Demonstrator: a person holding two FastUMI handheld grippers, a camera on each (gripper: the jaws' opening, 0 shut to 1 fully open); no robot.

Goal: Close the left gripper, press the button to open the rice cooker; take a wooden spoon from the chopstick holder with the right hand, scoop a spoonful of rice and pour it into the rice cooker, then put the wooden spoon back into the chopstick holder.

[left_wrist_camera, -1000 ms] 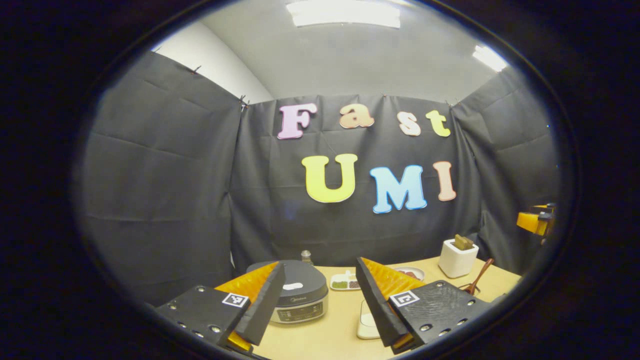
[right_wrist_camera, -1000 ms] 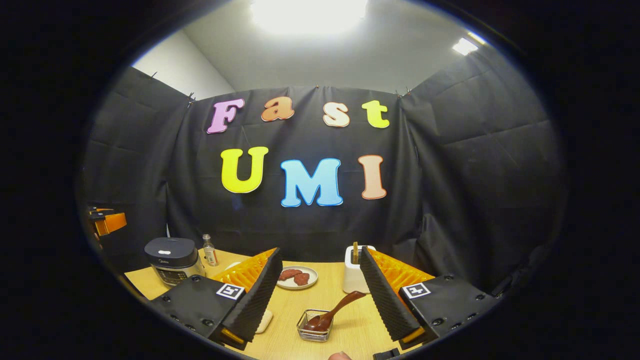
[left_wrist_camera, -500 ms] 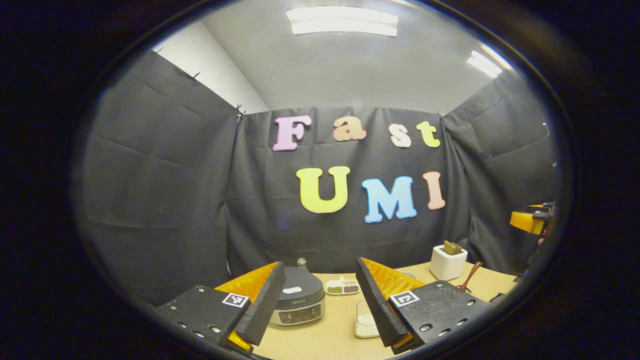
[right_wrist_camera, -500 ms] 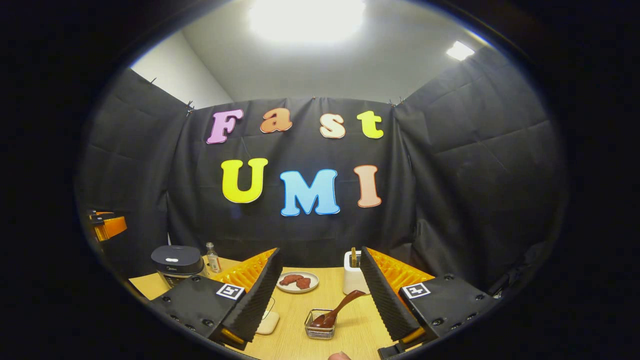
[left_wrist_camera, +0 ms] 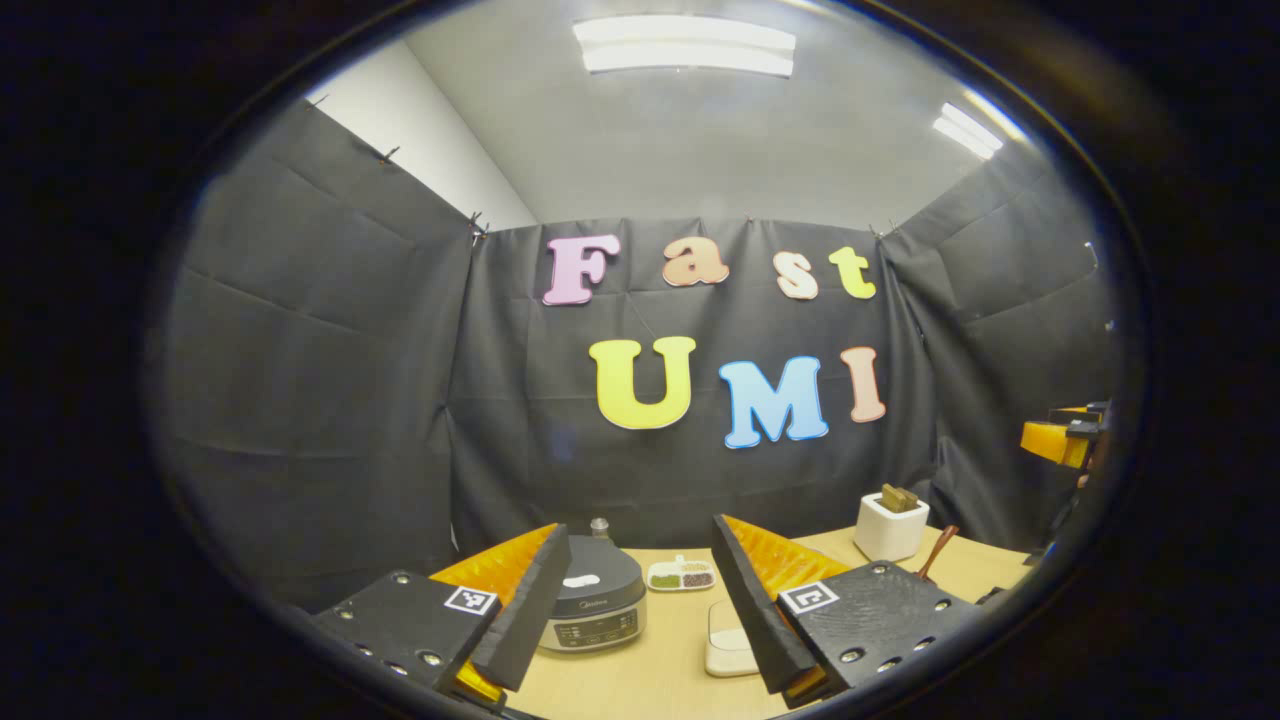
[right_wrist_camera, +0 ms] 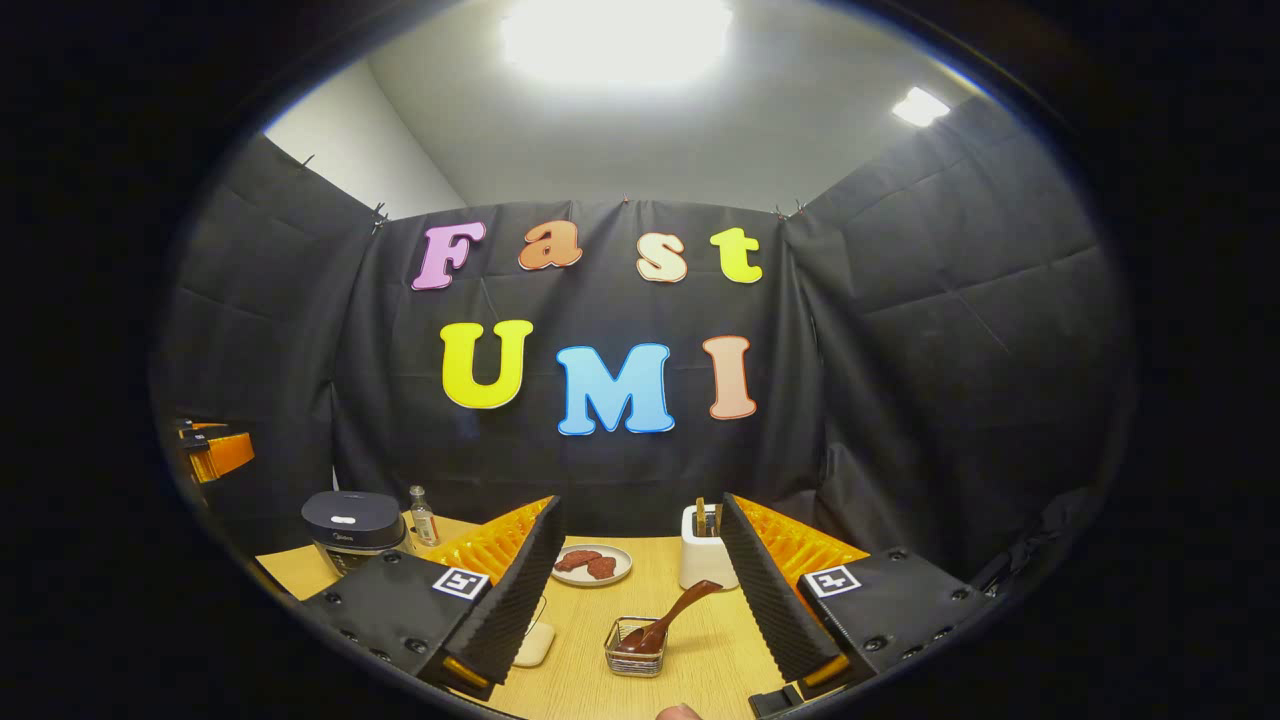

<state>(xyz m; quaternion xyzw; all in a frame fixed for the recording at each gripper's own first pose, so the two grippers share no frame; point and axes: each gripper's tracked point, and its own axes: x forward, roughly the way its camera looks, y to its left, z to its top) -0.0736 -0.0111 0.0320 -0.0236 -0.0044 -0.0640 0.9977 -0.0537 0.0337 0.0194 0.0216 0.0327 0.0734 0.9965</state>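
Status: nothing done yet, as far as I can judge. Rice cooker (left_wrist_camera: 596,592) sits on the table (left_wrist_camera: 660,680) with the lid down, button not pressed.

Left gripper (left_wrist_camera: 632,600): fingers spread wide, nothing between them. It hangs above the near edge of the table, cooker straight ahead past the left finger, well apart from it. Task says close it first, so that step is pending.

Right gripper (right_wrist_camera: 640,590): fingers also wide apart, empty. Ahead of it on the table is a small wire basket (right_wrist_camera: 636,650) with a dark wooden spoon (right_wrist_camera: 668,620) leaning in it, handle pointing up and right. Farther back, a white chopstick holder (right_wrist_camera: 704,560) with some wooden utensils sticking out the top; too small to tell what they are.

Other stuff: a plate (right_wrist_camera: 592,566) with reddish pieces left of the holder, a small bottle (right_wrist_camera: 424,516) just right of the cooker in the right gripper view, a divided dish (left_wrist_camera: 680,576) of grains beyond the cooker, a clear container (left_wrist_camera: 728,640) near the left gripper's right finger.

Remaining, in order:
- close left fingers, press the lid button
- right picks up spoon
- scoop rice, pour into cooker
- spoon back into holder

Rice source: likely the clear container, can't confirm.
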